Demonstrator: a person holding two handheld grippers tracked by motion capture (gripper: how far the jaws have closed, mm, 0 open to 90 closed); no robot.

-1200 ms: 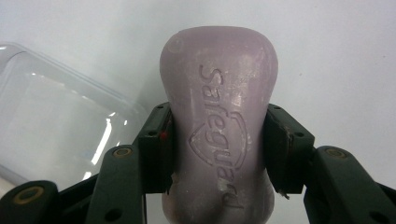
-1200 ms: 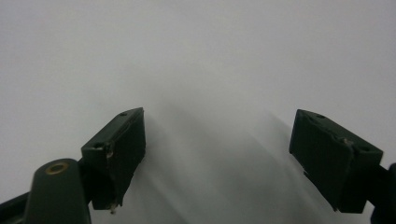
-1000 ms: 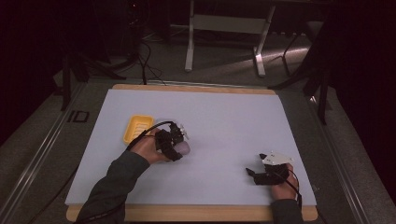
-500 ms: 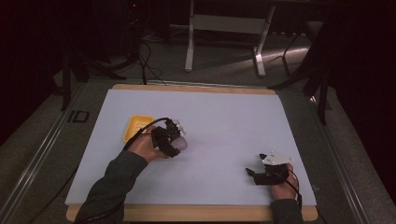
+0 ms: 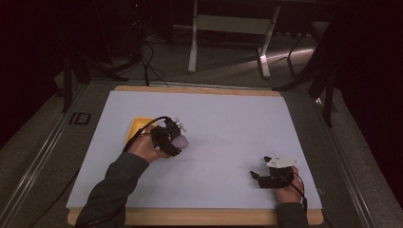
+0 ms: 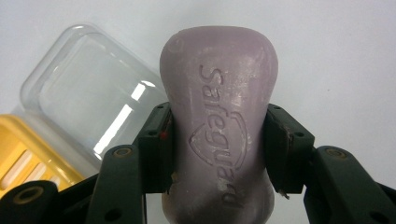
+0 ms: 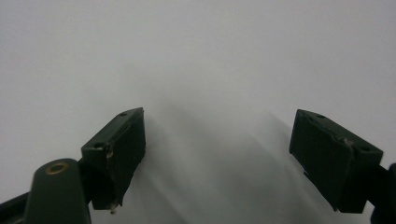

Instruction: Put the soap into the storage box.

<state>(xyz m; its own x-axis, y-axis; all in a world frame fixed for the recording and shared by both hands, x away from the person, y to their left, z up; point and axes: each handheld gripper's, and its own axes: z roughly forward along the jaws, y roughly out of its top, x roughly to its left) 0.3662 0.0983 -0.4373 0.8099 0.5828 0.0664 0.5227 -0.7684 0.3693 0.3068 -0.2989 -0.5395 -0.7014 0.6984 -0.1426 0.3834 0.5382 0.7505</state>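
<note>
Both left tool pads clamp lilac soap bar.

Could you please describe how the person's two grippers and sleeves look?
Both grippers are black. The left gripper has a black cable trailing from it and a small white part on top. The right gripper carries a grey three-cornered plate and a thin black cable. The fingers are flat black blocks with screw holes. Both sleeves are dark; the left sleeve looks grey-green.

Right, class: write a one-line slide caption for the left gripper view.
Left gripper clamped on a lilac soap bar, beside a clear lid and yellow soap dish.
</note>
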